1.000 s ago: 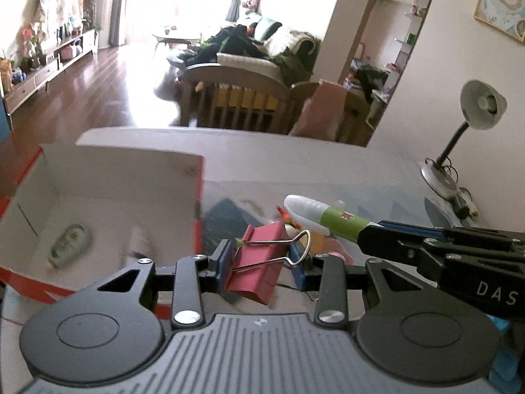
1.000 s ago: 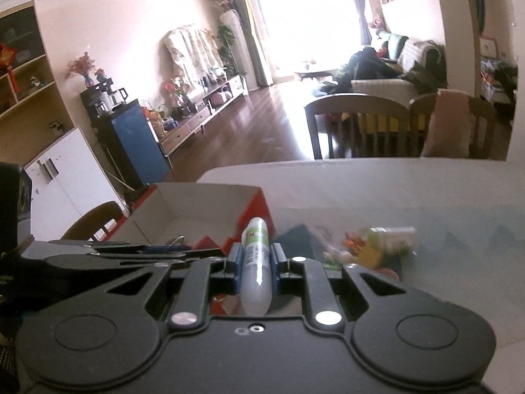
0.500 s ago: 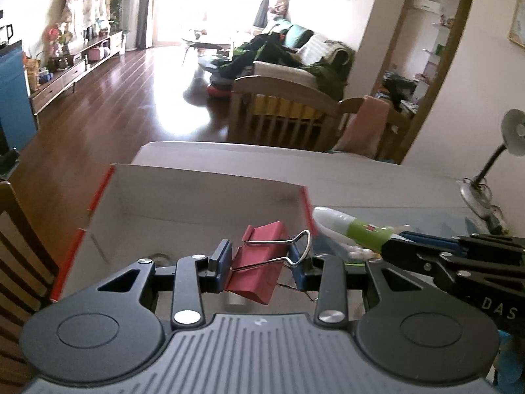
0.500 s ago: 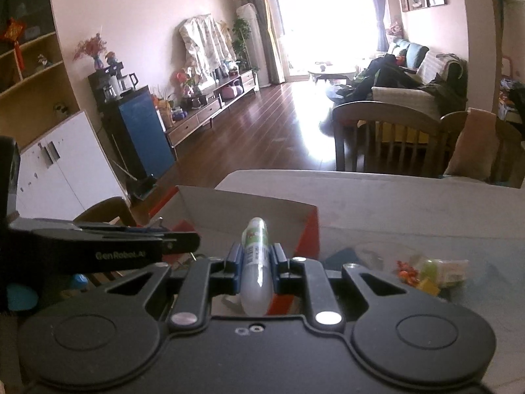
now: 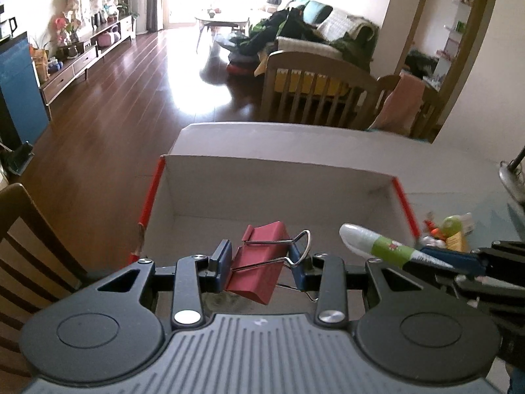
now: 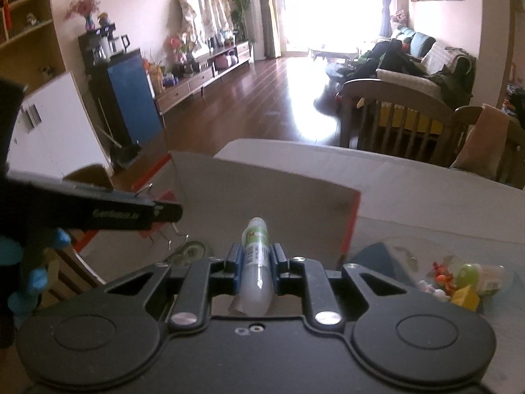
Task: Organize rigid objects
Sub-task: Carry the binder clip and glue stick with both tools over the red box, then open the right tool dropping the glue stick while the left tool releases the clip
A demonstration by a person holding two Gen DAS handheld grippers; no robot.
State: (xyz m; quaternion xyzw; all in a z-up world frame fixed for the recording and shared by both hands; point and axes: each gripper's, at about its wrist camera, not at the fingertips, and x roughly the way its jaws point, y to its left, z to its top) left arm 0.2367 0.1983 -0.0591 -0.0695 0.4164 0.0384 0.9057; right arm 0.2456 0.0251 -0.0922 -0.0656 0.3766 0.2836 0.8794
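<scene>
L gripper (image 5: pixel 259 262): jaws clamped on red binder clip (image 5: pixel 257 264), wire handle sticking out to the R side. Clip hangs over near part of the cardboard box (image 5: pixel 279 177) (white inside, red edges), above the floor of the box, not resting on it.

R gripper (image 6: pixel 257 264): jaws pinched on a white tube w/ green label (image 6: pixel 256 262), nozzle pointing fwd. In L wrist view the tube tip sits just inside the box's R wall, approx; in R wrist view it is over the near box interior.

Box contents: one roundish greenish item (image 6: pixel 190 251) on box floor, partly hidden behind R gripper; can't ID. Rest of floor visible looks bare.

Still out on table (image 6: pixel 426 203): small pile, R of box, incl. green-capped item (image 6: pixel 469 274), yellow piece, orange/red bits.

Status (est.): early-mid. At least 1 item boxed, 2 in hand over box awaiting release, pile left to fetch.
</scene>
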